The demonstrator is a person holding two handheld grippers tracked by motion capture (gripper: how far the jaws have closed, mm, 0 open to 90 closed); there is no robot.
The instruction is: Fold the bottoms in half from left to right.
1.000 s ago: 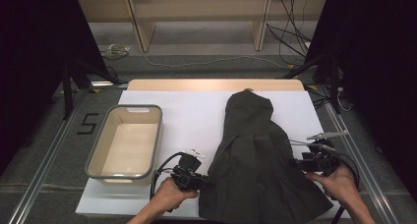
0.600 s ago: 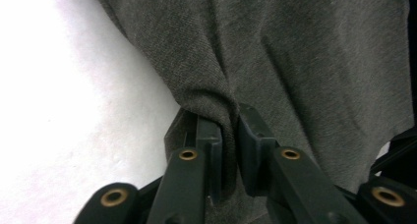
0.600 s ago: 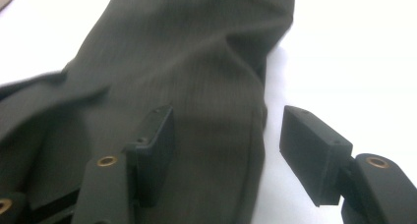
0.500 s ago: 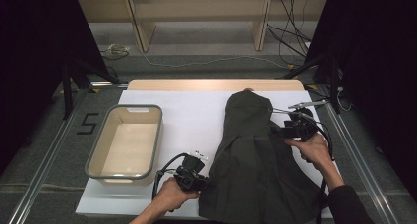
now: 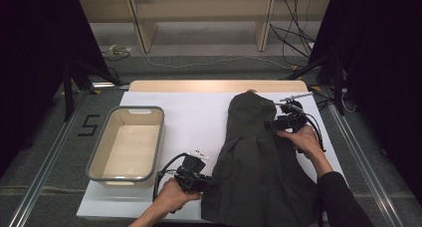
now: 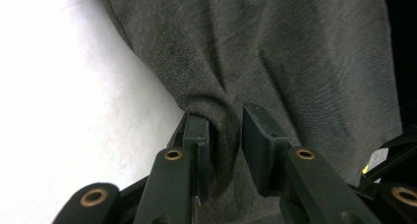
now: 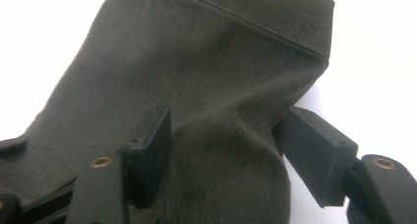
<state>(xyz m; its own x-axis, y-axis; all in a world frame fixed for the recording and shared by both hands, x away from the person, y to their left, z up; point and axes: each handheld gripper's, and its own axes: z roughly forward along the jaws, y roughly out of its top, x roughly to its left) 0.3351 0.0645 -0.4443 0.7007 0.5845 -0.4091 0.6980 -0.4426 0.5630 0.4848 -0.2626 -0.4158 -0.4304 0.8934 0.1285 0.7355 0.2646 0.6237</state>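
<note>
My left hand-held gripper [image 5: 203,179] pinches the near edge of the dark skirt [image 5: 259,162] to pin it flat on the desk [image 5: 199,117], while my right hand-held gripper [image 5: 271,123], jaws wide apart, straddles the far end for folding.

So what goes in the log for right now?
left gripper: pinching garment edge | right gripper: jaws open around far end | tub: empty

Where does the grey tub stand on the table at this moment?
In the high view, the grey tub stands on the left of the white table, apart from the dark garment.
</note>
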